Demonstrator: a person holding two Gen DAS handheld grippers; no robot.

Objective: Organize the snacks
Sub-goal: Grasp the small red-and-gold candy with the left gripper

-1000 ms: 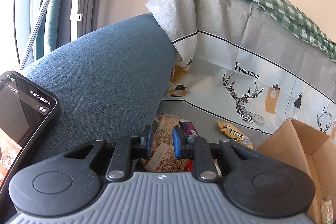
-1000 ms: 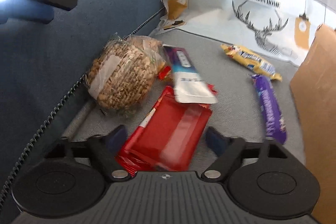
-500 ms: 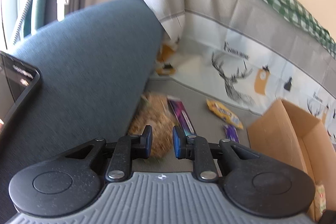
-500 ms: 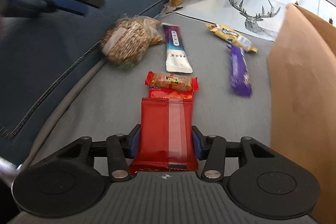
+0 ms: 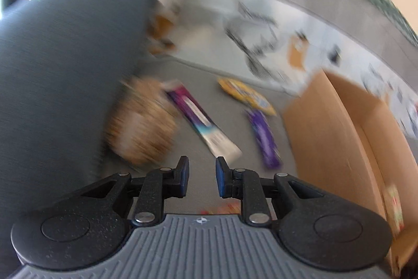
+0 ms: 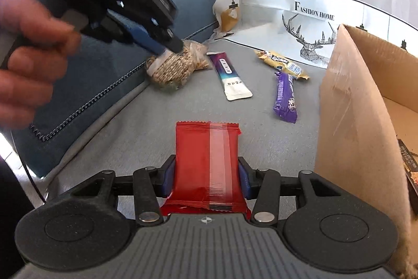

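We work on a grey fabric sofa seat (image 6: 130,137), with a dark blue cushion (image 6: 99,80) at its left and a pale printed cover with a stag and lettering (image 6: 311,25) draped along the back. Across the seat, left to right, lie a clear bag of brown puffed-grain snacks (image 6: 173,66), a long purple-and-white sachet (image 6: 231,75), a yellow wrapped bar (image 6: 280,62) and a purple wrapped bar (image 6: 284,96). An open brown cardboard box (image 6: 352,106) stands at the right edge.

Our left hand (image 6: 28,54) holds the left gripper (image 6: 169,47) angled downward, its tips above the grain bag. In the blurred left wrist view its blue pads (image 5: 184,175) stand a narrow gap apart with nothing between them.

Our right gripper (image 6: 206,178) points forward and down over the seat, clamped on the sides of a flat red foil snack packet (image 6: 206,161), just left of the box.
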